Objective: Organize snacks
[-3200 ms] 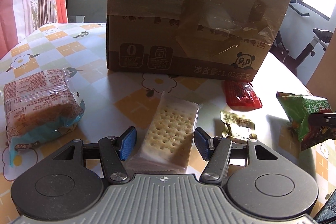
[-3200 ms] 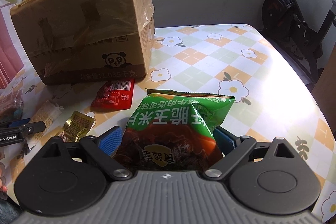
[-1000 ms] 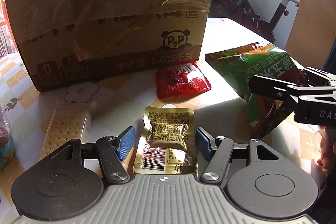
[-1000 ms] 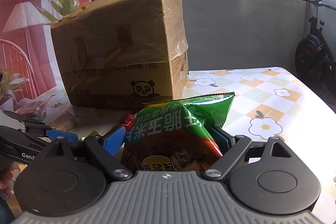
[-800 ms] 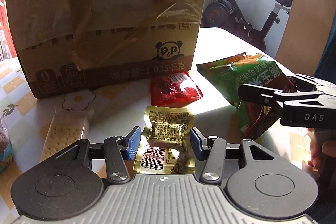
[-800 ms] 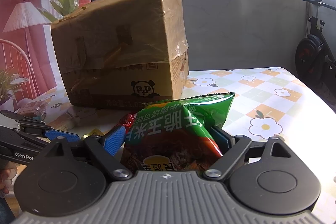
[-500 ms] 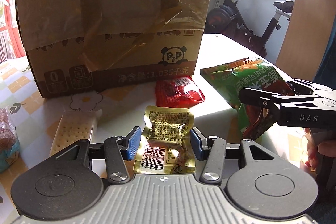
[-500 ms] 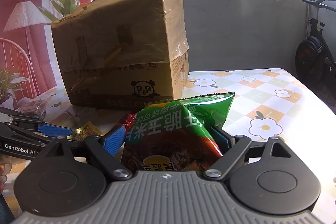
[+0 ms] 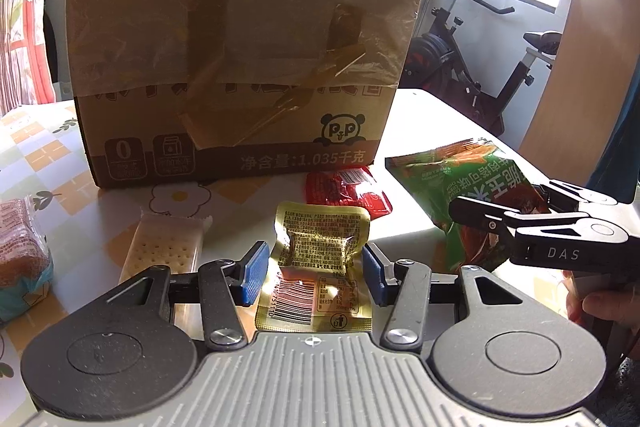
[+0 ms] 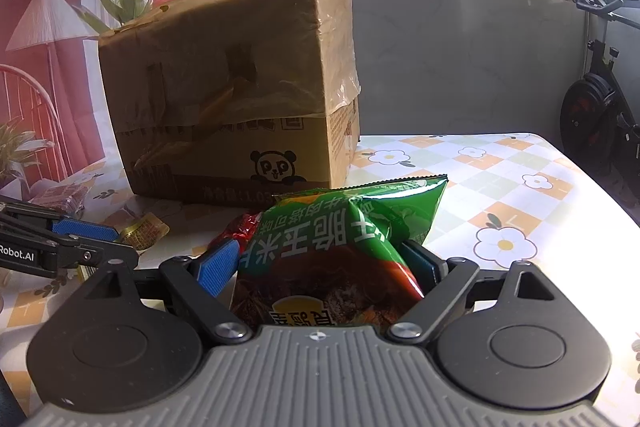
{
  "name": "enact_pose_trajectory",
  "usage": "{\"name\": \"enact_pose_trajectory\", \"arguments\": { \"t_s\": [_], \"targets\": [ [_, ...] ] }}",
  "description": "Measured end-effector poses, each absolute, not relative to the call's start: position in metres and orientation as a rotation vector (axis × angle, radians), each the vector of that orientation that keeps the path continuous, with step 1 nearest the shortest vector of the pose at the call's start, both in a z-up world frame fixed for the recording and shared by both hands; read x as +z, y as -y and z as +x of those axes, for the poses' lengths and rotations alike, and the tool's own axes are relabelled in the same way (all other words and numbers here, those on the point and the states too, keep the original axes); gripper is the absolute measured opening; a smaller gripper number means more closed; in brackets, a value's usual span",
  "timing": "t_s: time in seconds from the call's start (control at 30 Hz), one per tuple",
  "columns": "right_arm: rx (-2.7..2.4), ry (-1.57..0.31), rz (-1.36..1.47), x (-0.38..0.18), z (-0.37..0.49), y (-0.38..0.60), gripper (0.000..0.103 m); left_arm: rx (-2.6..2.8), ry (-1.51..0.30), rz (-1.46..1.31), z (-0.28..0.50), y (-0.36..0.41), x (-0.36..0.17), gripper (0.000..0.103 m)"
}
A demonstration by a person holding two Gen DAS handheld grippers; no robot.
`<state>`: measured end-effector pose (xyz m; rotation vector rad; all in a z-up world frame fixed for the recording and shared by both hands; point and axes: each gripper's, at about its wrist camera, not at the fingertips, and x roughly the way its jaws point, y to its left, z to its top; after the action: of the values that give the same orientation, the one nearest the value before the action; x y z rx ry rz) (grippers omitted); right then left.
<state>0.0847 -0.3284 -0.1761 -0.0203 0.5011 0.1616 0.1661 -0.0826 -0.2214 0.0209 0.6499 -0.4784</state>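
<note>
Blue pads of the left tool point(image 9: 314, 274) pinch a gold foil packet point(image 9: 318, 267), lifted off the bench point(image 9: 416, 131), while the right tool point(image 10: 320, 269) clamps a green snack bag point(image 10: 344, 239) between widely spread pads. Beyond them lie a cracker pack point(image 9: 166, 251) and a red packet point(image 9: 346, 193) on the bench. Farthest back stands the taped cardboard box point(image 9: 240, 67).
</note>
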Motion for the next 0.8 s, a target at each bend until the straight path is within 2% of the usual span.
{"name": "enact_pose_trajectory", "arguments": {
  "t_s": [0.4,0.8],
  "targets": [
    [0.101,-0.547,0.027,-0.153,0.088,0.327,0.086,-0.486,-0.575,-0.042,0.166,0.047,-0.185,0.053],
    [0.210,-0.359,0.005,-0.058,0.093,0.308,0.085,-0.509,-0.375,-0.048,0.163,0.025,-0.099,0.054]
  ]
}}
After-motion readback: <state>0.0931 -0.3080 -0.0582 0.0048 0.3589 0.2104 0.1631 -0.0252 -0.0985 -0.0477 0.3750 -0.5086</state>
